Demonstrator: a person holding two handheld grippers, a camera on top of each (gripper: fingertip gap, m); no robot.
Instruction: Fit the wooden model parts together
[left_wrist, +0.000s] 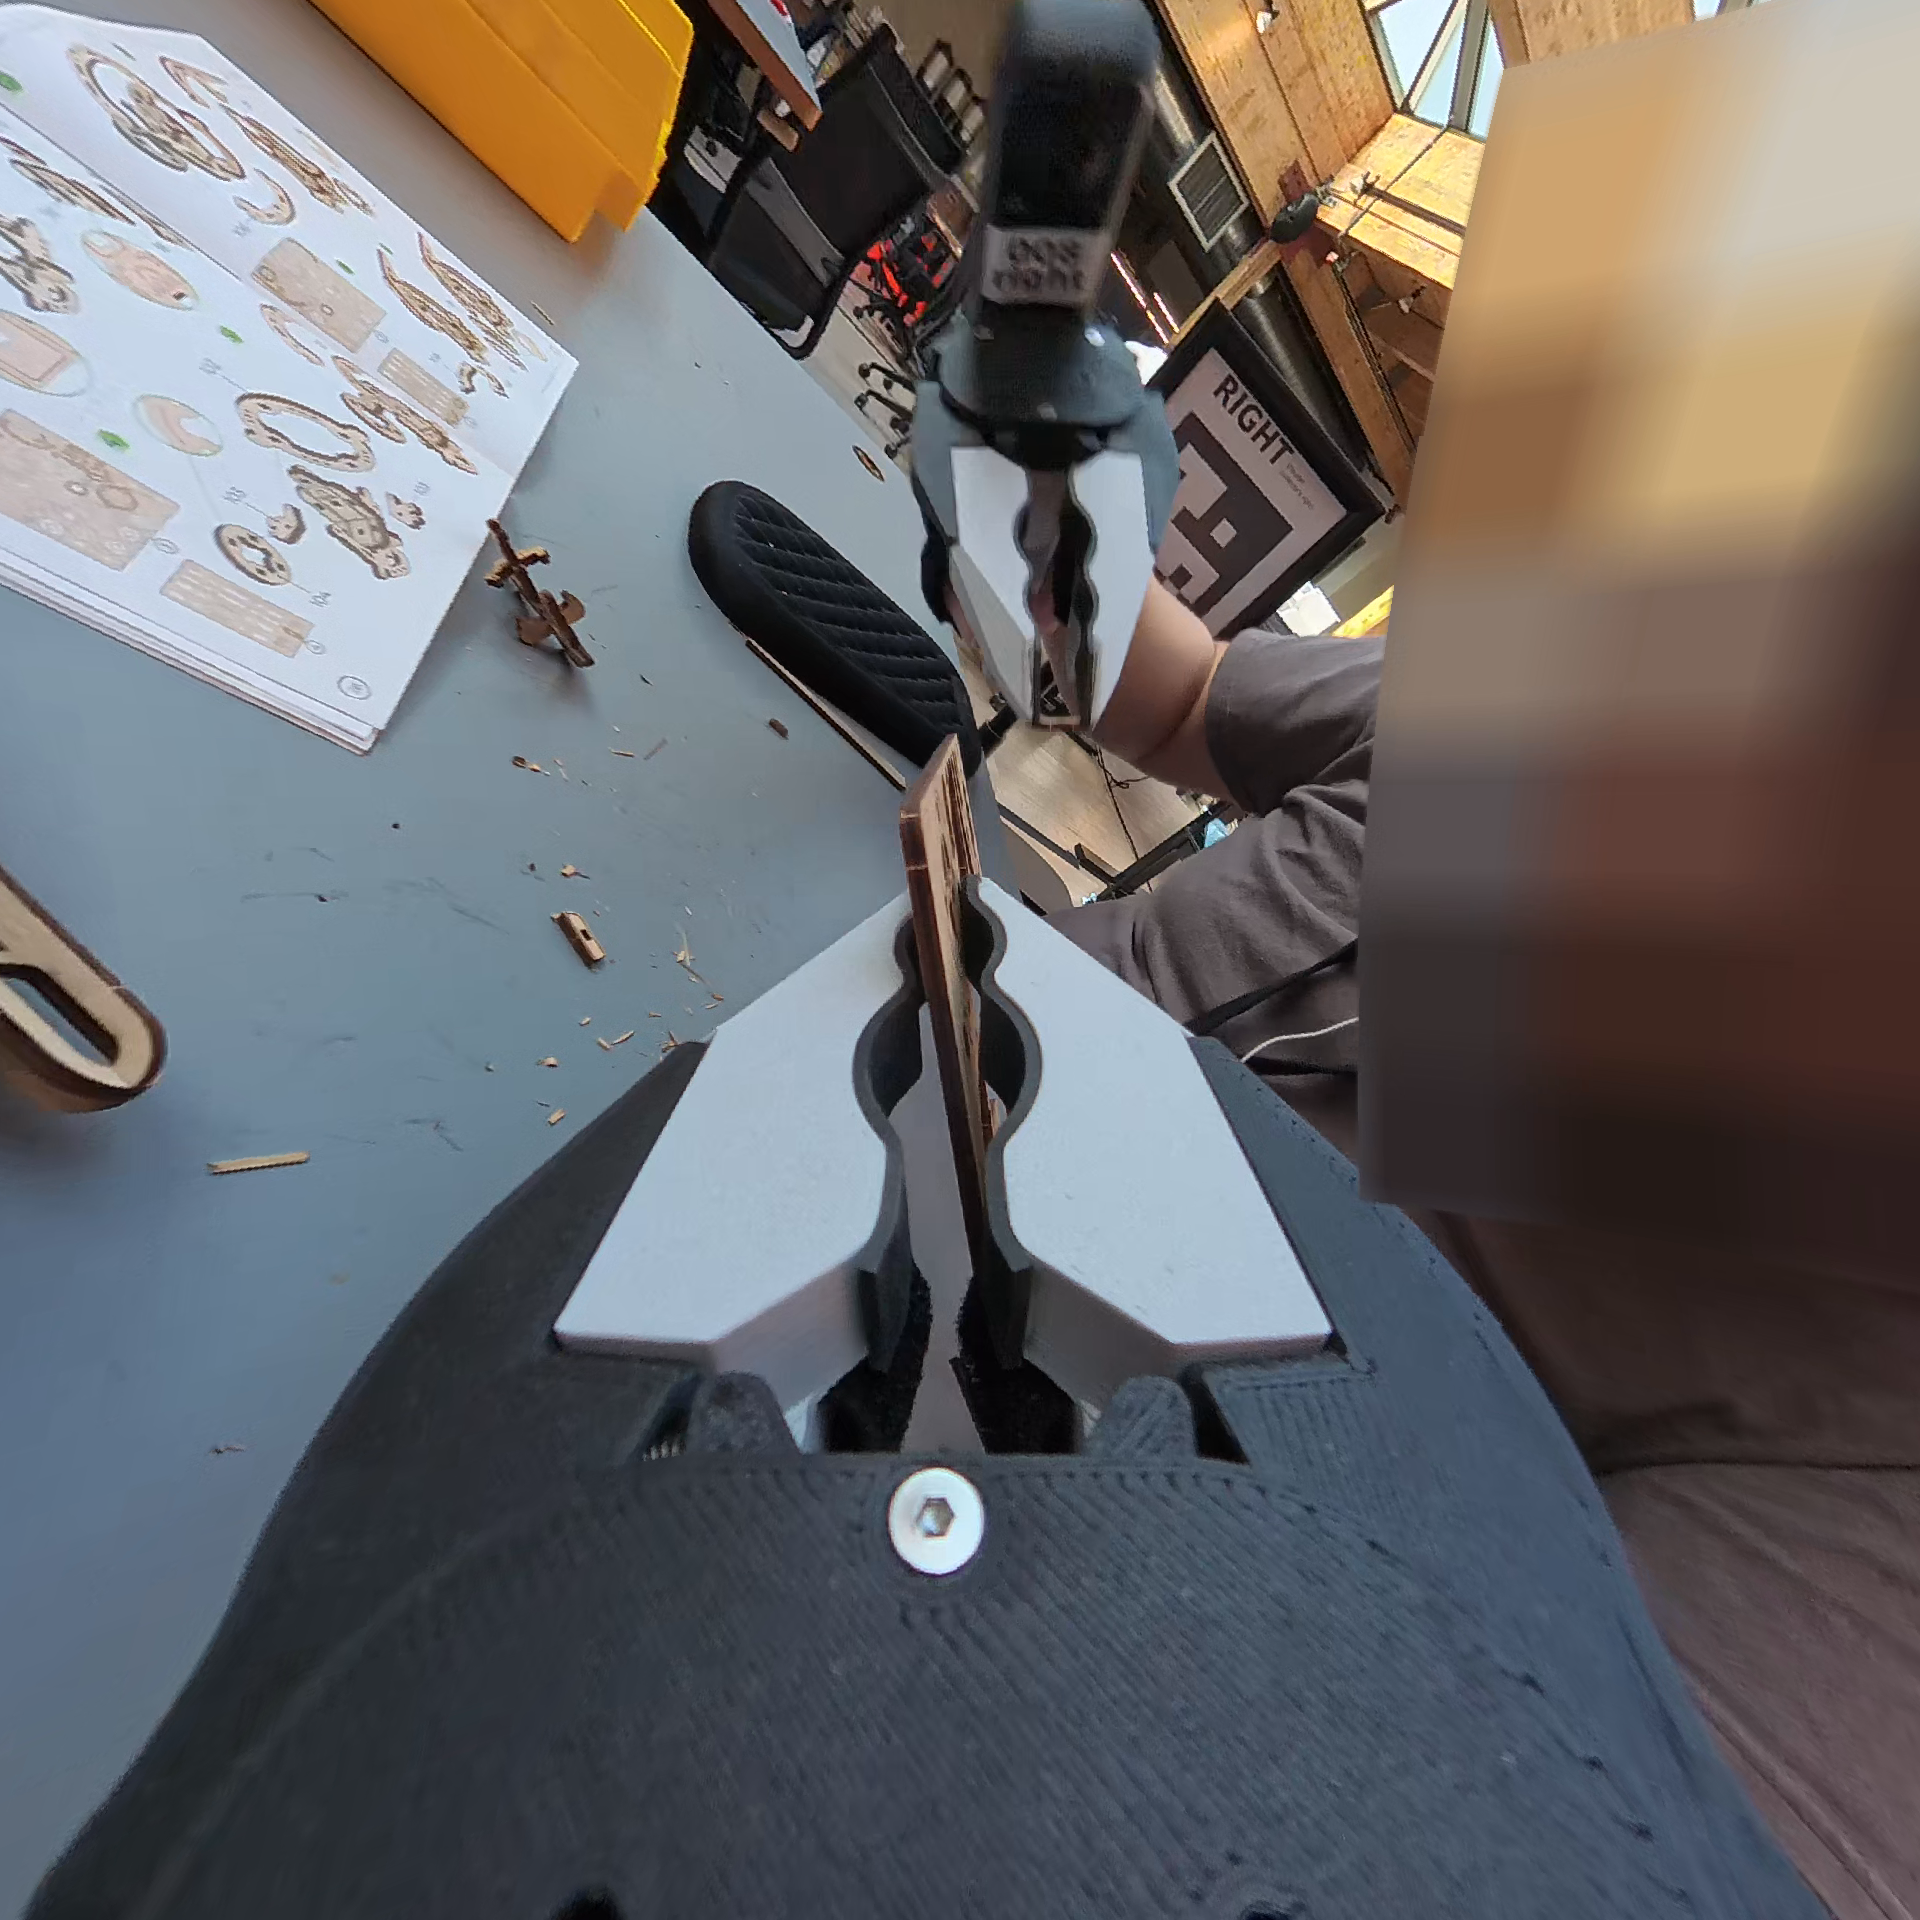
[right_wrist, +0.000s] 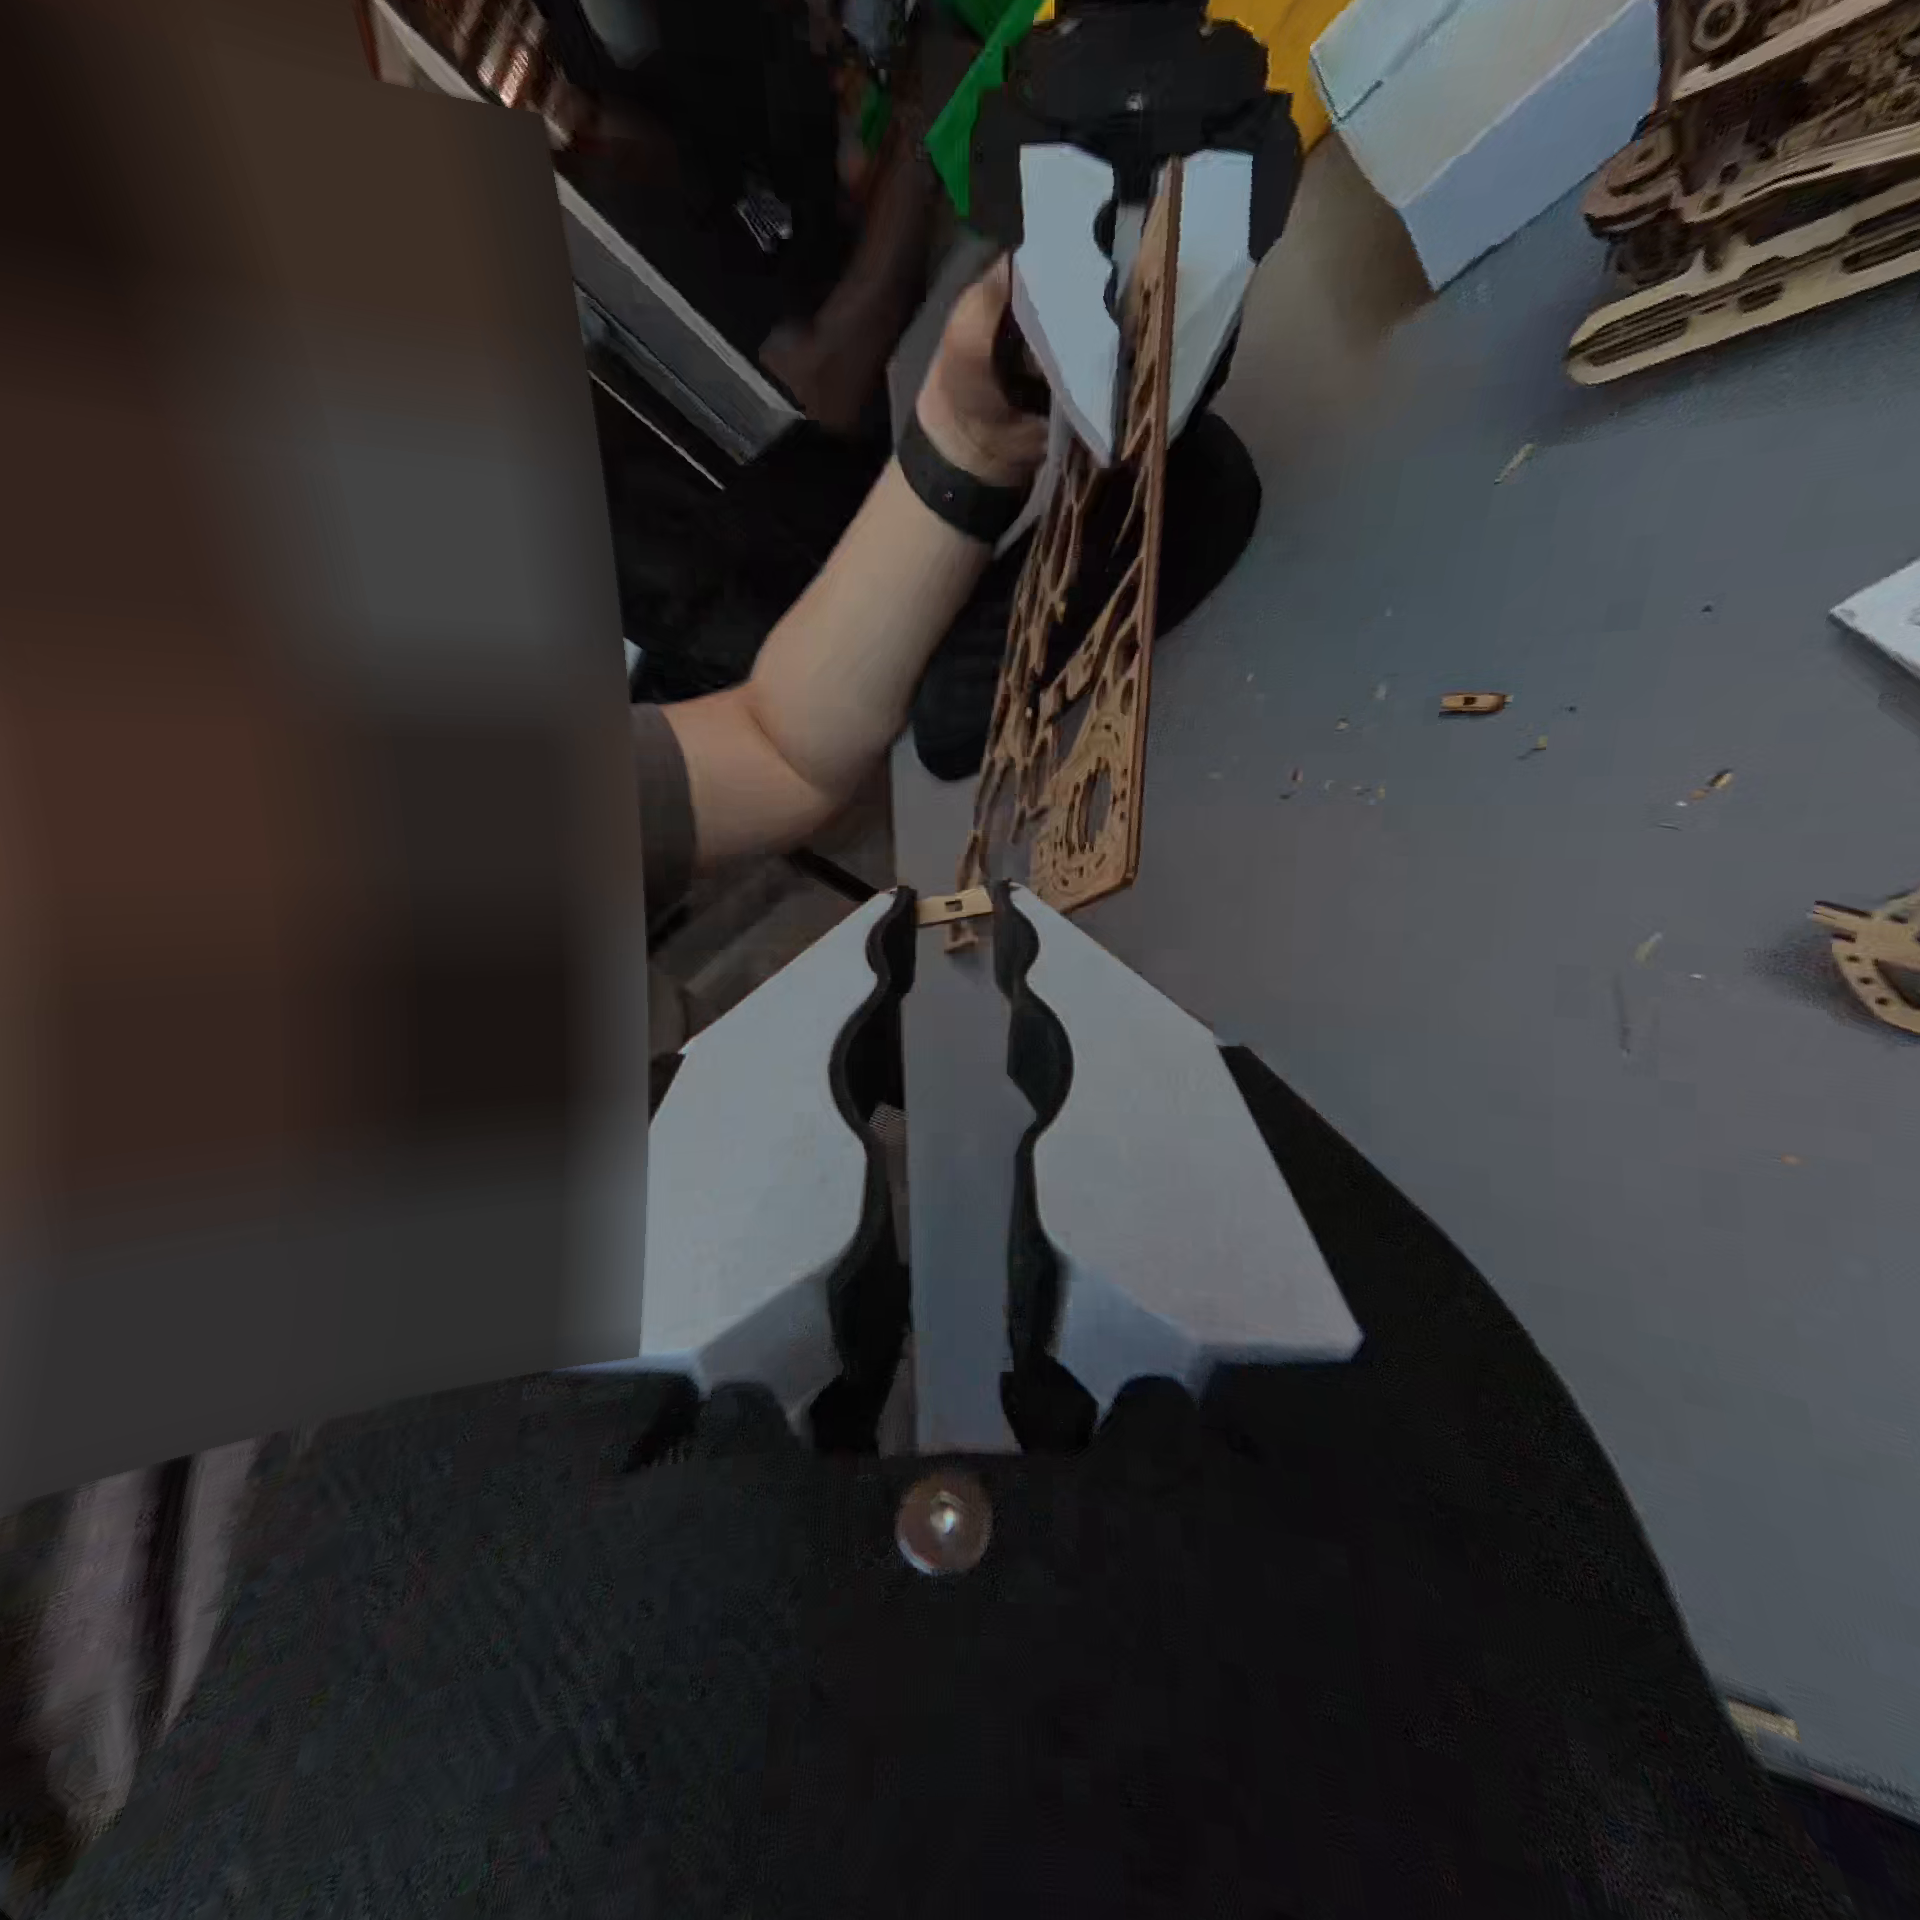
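My left gripper (left_wrist: 940, 909) is shut on a thin laser-cut wooden sheet (left_wrist: 938, 831), seen edge-on and standing up between the fingers. In the right wrist view the left gripper (right_wrist: 1127, 447) hangs above the table edge with the sheet (right_wrist: 1081, 675) pointing down from it. My right gripper (right_wrist: 951, 906) is shut on a small wooden piece (right_wrist: 951, 912) at its fingertips, just below the sheet's lower end. In the left wrist view the right gripper (left_wrist: 1062, 707) sits just beyond the sheet's top edge; the small piece is hidden there.
A grey table (left_wrist: 364, 935) holds an instruction sheet (left_wrist: 208, 364), a yellow bin (left_wrist: 520, 94), a small wooden assembly (left_wrist: 535, 603), a black oval pad (left_wrist: 831, 613) and wood chips. A built wooden model (right_wrist: 1766, 187), a white box (right_wrist: 1475, 135) and a curved wooden part (right_wrist: 1881, 966) lie to the right.
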